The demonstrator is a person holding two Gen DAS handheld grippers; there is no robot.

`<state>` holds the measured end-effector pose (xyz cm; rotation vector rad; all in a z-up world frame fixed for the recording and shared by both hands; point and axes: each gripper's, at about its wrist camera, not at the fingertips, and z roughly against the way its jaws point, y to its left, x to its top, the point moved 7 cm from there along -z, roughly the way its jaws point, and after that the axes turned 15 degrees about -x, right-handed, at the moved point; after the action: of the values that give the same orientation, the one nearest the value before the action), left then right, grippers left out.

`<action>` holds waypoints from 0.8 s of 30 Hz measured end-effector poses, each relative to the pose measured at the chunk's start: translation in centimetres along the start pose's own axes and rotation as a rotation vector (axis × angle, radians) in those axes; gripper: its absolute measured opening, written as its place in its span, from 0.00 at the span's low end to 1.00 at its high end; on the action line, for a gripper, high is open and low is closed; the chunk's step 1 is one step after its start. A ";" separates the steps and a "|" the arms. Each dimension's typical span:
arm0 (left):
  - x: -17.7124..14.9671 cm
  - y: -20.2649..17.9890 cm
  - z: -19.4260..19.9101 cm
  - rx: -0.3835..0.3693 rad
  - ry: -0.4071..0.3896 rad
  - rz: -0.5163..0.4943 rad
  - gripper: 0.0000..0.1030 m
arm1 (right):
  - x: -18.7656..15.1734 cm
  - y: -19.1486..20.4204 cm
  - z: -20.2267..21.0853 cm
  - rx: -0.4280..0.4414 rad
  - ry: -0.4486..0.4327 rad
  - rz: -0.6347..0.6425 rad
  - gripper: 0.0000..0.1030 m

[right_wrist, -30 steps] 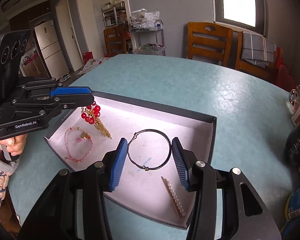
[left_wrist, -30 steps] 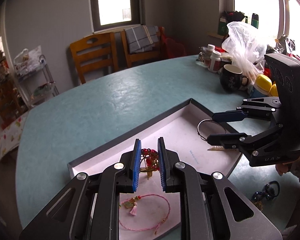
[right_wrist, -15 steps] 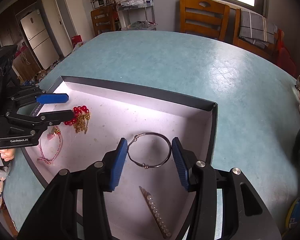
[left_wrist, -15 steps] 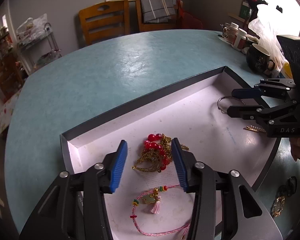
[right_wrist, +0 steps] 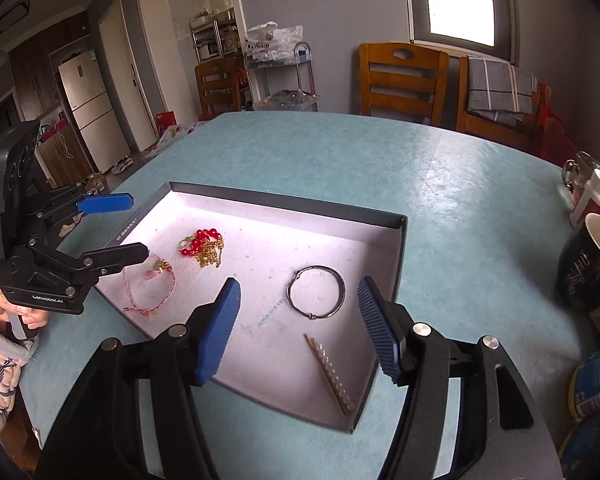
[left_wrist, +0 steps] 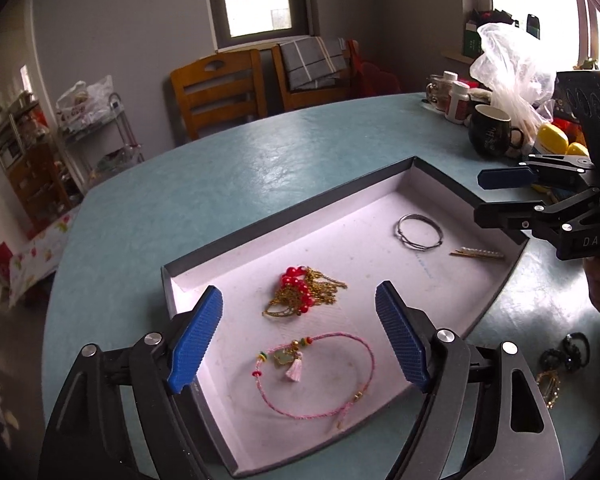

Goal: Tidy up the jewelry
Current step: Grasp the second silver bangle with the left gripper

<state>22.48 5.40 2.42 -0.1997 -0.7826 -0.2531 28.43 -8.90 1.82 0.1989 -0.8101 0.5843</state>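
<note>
Below, I am viewing a shallow grey tray (left_wrist: 284, 224) with a white floor, resting on the teal bench (left_wrist: 228, 184). I am holding the left gripper (left_wrist: 298, 336) above the tray's near end; its jaws have just been opening and are standing wide apart with nothing between them. Under it, a pink cord bracelet (left_wrist: 320, 376) with a tassel is lying flat, and just beyond it a red-bead and gold-chain piece (left_wrist: 302, 294) is lying in a heap. I am holding the right gripper (right_wrist: 298, 330) over the tray's other end; its jaws have also just been opening and are gripping nothing. A dark metal bangle (right_wrist: 317, 291) is lying on the tray floor beneath them, with a pearl hair clip (right_wrist: 332, 372) just beside it. A black mug (right_wrist: 588, 264) is standing on the bench well apart from the tray. Dark jewelry pieces (left_wrist: 560, 360) are lying on the bench outside the tray.
</note>
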 end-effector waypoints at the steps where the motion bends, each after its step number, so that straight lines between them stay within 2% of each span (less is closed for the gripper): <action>1: -0.1 -0.9 0.6 -0.010 -0.014 -0.009 0.80 | -0.3 -0.2 0.8 0.001 -0.010 -0.003 0.60; 5: -0.8 -4.4 3.2 -0.053 -0.084 -0.037 0.81 | -1.5 -0.5 4.0 -0.007 -0.047 -0.020 0.62; 8: -2.0 -6.7 4.3 -0.116 -0.100 -0.032 0.82 | -2.9 -0.5 6.2 -0.010 -0.077 -0.025 0.68; 13: -5.2 -9.7 4.8 -0.189 -0.058 -0.057 0.82 | -6.3 -0.6 8.7 -0.009 -0.085 -0.044 0.69; 18: -8.4 -11.7 4.0 -0.210 0.006 -0.104 0.82 | -9.7 -0.5 9.2 -0.008 -0.051 -0.056 0.69; 24: -10.6 -12.6 2.4 -0.248 0.072 -0.102 0.82 | -13.1 -0.4 9.2 -0.020 0.008 -0.049 0.70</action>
<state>9.91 -4.38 -2.44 -0.3825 -0.6893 -0.4524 15.82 -18.21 -1.52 0.1976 -0.8014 0.5304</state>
